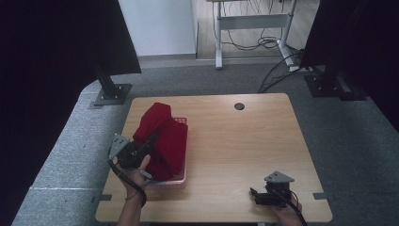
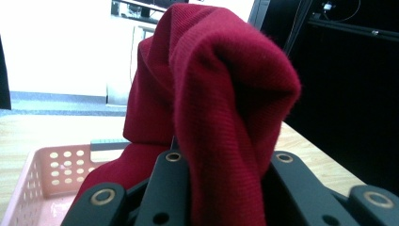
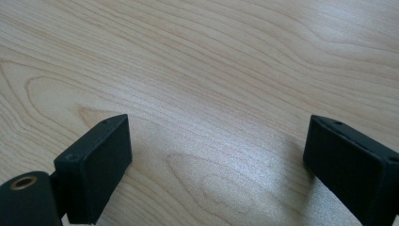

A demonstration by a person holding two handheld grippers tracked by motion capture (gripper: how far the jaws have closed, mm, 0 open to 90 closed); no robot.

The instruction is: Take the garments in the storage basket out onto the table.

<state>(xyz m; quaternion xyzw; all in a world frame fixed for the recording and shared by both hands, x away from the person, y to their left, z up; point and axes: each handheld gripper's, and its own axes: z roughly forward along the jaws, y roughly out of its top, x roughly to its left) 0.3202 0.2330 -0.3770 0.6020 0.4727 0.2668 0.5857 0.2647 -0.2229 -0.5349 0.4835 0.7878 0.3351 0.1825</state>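
Left gripper (image 1: 149, 143): clamped on the red garment, cloth bunched between the closed jaws; held over the near left part of the desk by the person's left hand (image 1: 134, 169).
Red garment (image 1: 162, 139): ribbed red knit, pulled up into a peak, lower part draped in and over the pink basket.
Pink basket (image 1: 176, 181): perforated plastic, on the left half of the desk, near edge showing below the cloth.
Left gripper view: fine ribbing of the garment (image 2: 221, 94), a fold arching over the jaws, holes in the basket wall (image 2: 42, 174); none of this detail readable from above.
High view: whole layout, garment and basket at left, right gripper well apart at the near right corner.
Right gripper (image 1: 254, 194): jaws apart, nothing between them, low over bare desk (image 3: 211, 70).
Desk (image 1: 244, 141): light wood grain, small dark round cap (image 1: 239, 106) near the far edge.
Writing: none readable.
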